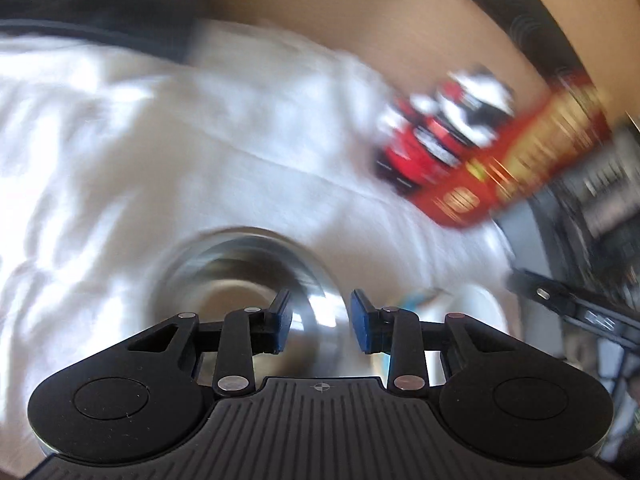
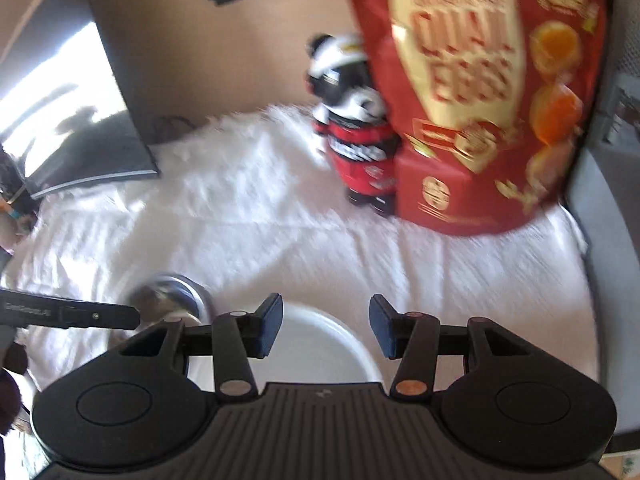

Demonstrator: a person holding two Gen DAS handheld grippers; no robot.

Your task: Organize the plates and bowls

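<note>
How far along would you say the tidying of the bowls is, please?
Nothing looks stacked yet. The steel bowl and the white bowl sit side by side on the white cloth, apart. Both tongs, left and right, are open and empty above them. Gathering the two together remains.

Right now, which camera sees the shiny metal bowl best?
The left wrist view. The metal bowl sits near the middle there, its round inside showing, though blurred. The right wrist view catches only a small blurred bit of it at the left, beside the white plate.
</note>
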